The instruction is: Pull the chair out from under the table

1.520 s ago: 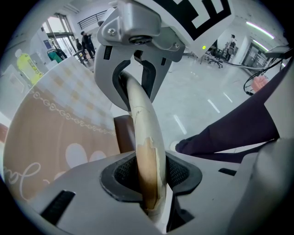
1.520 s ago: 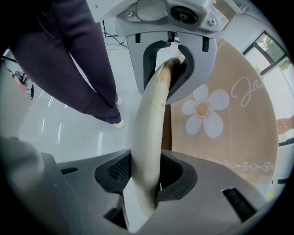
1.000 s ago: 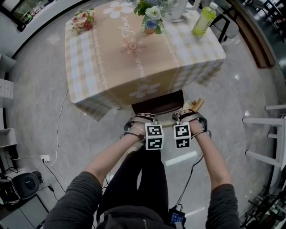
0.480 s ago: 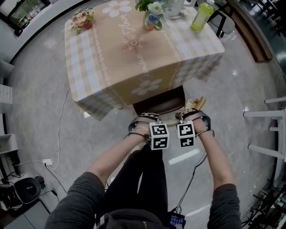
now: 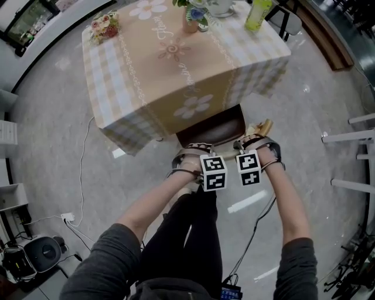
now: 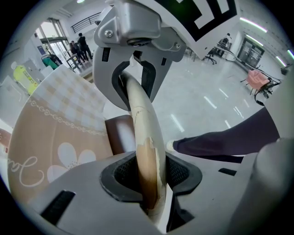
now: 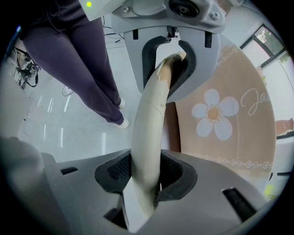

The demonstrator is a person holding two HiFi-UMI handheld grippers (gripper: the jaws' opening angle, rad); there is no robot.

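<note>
Both grippers are clamped on the curved cream-painted top rail [image 5: 226, 146] of the brown-seated wooden chair [image 5: 214, 130]. The left gripper [image 5: 190, 153] and the right gripper [image 5: 253, 143] sit side by side, pads pressed on the rail. The pull looks partway done: the rear of the seat shows clear of the square table [image 5: 146, 82] with its beige, check-edged daisy cloth, while the front lies hidden under the hem. Cursive on the cloth seems to read "Flower"; the label on the green bottle [image 5: 256, 13] is illegible.

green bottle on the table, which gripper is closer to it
Right. The right gripper clamps the chair rail straight out from the green bottle; the left gripper clamps it further left.
</note>
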